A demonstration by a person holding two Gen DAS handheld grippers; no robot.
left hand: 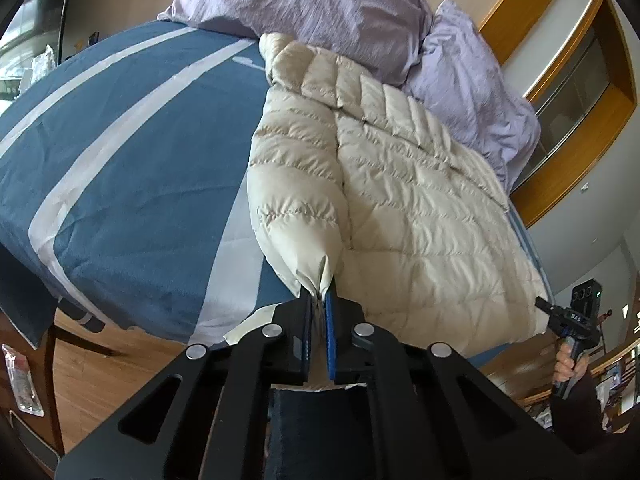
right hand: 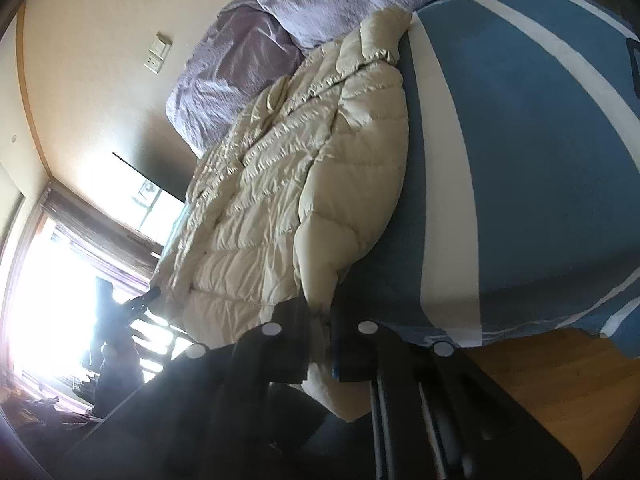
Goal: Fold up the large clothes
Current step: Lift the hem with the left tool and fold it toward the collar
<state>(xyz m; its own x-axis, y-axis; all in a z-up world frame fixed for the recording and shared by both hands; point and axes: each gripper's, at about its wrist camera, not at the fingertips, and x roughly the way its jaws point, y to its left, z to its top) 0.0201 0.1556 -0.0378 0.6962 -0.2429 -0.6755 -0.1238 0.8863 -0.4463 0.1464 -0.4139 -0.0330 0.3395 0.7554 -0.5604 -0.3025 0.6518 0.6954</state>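
A cream quilted puffer jacket (left hand: 408,200) lies flat on a bed with a blue cover with white stripes (left hand: 132,152). My left gripper (left hand: 319,297) is shut on a pinched corner of the jacket at the bed's near edge. At the far right of the left wrist view a hand (left hand: 568,364) holds my right gripper (left hand: 541,303) at the jacket's other near corner. In the right wrist view the jacket (right hand: 288,184) runs away from me, and my right gripper (right hand: 320,314) is shut on its near edge. My left gripper (right hand: 154,292) shows as a dark shape against the window.
Lilac pillows (left hand: 320,0) are piled at the head of the bed, touching the jacket's far end. Wooden floor (left hand: 100,380) lies below the bed's edge. A bright window (right hand: 52,300) and a wall switch (right hand: 158,54) are on the left of the right wrist view.
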